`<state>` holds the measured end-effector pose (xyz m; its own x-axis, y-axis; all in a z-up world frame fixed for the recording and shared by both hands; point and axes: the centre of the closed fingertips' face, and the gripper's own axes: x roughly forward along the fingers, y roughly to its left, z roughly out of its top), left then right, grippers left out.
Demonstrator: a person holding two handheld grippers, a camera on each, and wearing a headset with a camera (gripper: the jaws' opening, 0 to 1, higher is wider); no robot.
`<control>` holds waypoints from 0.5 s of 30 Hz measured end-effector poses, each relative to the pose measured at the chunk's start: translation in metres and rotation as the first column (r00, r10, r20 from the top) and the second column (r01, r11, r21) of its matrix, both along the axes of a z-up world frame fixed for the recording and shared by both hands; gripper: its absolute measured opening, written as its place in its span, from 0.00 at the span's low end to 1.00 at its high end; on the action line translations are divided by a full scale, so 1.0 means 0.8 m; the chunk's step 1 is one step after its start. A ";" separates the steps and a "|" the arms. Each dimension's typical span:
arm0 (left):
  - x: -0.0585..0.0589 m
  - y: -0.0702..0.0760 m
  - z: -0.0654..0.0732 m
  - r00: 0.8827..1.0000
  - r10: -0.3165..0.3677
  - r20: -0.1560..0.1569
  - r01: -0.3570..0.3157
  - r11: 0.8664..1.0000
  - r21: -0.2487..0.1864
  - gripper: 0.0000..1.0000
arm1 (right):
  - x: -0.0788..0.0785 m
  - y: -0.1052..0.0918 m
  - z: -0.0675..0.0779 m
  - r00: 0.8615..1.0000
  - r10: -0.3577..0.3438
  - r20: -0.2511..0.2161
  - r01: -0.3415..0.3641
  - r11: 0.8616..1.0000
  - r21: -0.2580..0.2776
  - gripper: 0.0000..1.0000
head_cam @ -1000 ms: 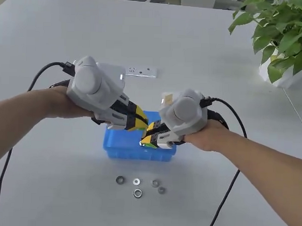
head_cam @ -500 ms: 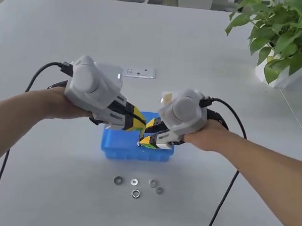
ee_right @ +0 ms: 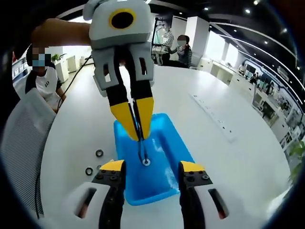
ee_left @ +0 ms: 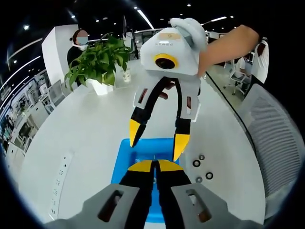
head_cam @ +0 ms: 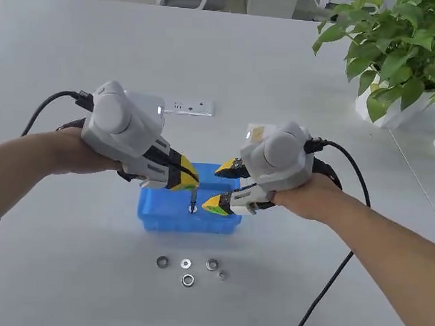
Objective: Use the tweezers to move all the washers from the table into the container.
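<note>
Right gripper view: left tongs clamped on tweezers, tips touching one washer inside the blue container; right tongs apart. Loose washers lie on the bench near the container.

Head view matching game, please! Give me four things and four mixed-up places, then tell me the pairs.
Things: 1 tweezers, 2 container, 3 loose washers, 4 plant.
Places: A far right, B pinched in the left hand-held gripper, C on the table before the container, D under the tweezers' tip.
Pairs: 1-B, 2-D, 3-C, 4-A.
</note>
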<state>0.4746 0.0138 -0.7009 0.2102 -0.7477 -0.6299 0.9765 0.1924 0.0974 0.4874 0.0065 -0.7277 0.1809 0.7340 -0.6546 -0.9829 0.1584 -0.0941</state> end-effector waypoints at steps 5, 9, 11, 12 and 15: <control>0.000 -0.001 0.000 1.000 0.007 -0.007 -0.007 1.000 -0.004 0.05 | -0.001 -0.020 0.013 0.998 -0.069 0.009 0.068 0.997 0.028 0.57; 0.000 -0.002 0.000 1.000 0.006 -0.005 -0.006 1.000 -0.003 0.05 | -0.003 -0.033 0.021 0.994 -0.109 0.020 0.108 0.993 0.052 0.66; -0.001 -0.002 0.000 1.000 0.007 -0.007 -0.007 1.000 -0.003 0.05 | -0.006 -0.040 0.024 0.992 -0.125 0.024 0.123 0.990 0.062 0.69; 0.000 -0.003 0.001 1.000 0.009 -0.006 -0.009 1.000 -0.005 0.05 | -0.008 -0.043 0.025 0.991 -0.129 0.024 0.127 0.990 0.063 0.70; 0.002 -0.002 0.006 1.000 0.017 -0.001 -0.017 1.000 -0.015 0.05 | -0.012 -0.052 0.027 0.989 -0.147 0.027 0.145 0.987 0.066 0.70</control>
